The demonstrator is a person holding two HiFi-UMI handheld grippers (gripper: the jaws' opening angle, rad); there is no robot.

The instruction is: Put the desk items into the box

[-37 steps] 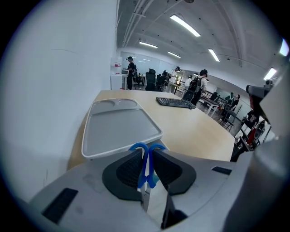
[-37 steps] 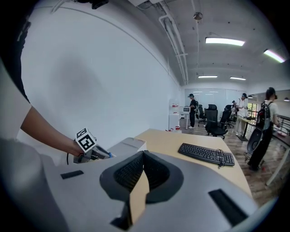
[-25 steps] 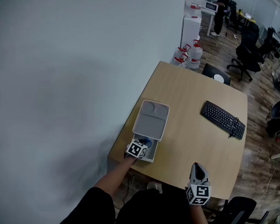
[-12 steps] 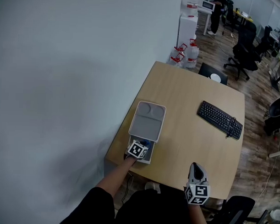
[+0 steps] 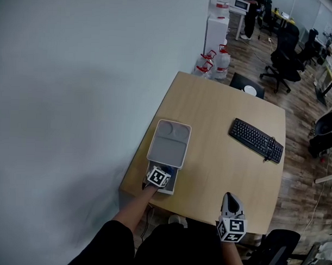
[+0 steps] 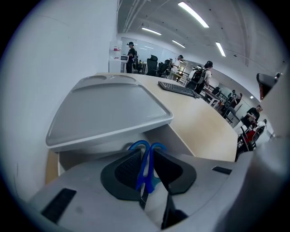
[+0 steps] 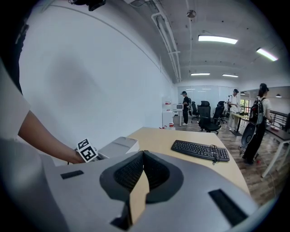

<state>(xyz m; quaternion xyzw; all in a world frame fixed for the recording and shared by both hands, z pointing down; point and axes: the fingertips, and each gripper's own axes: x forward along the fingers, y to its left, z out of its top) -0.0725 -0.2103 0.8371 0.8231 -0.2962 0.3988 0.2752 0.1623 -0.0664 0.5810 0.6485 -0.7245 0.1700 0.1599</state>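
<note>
A white box [image 5: 170,185] lies near the desk's left front corner, with its grey lid [image 5: 169,144] covering the far part and the near end uncovered. My left gripper [image 5: 160,177] is at that uncovered end. In the left gripper view it [image 6: 146,170] is shut on blue-handled scissors [image 6: 146,156], whose handle loops point toward the lid [image 6: 106,108] and the box wall [image 6: 179,140]. My right gripper [image 5: 230,204] hovers by the desk's front edge, right of the box. Its jaws [image 7: 143,170] are shut with nothing in them.
A black keyboard [image 5: 256,140] lies at the desk's right side, also in the right gripper view [image 7: 200,150]. Water bottles [image 5: 214,60] and office chairs [image 5: 286,49] stand beyond the desk. A wall runs along the left. People stand far off in the room.
The blue scissors showed just beyond the left gripper's cube earlier; now the cube hides them in the head view. The head view has drifted a little. The right gripper stays put.
</note>
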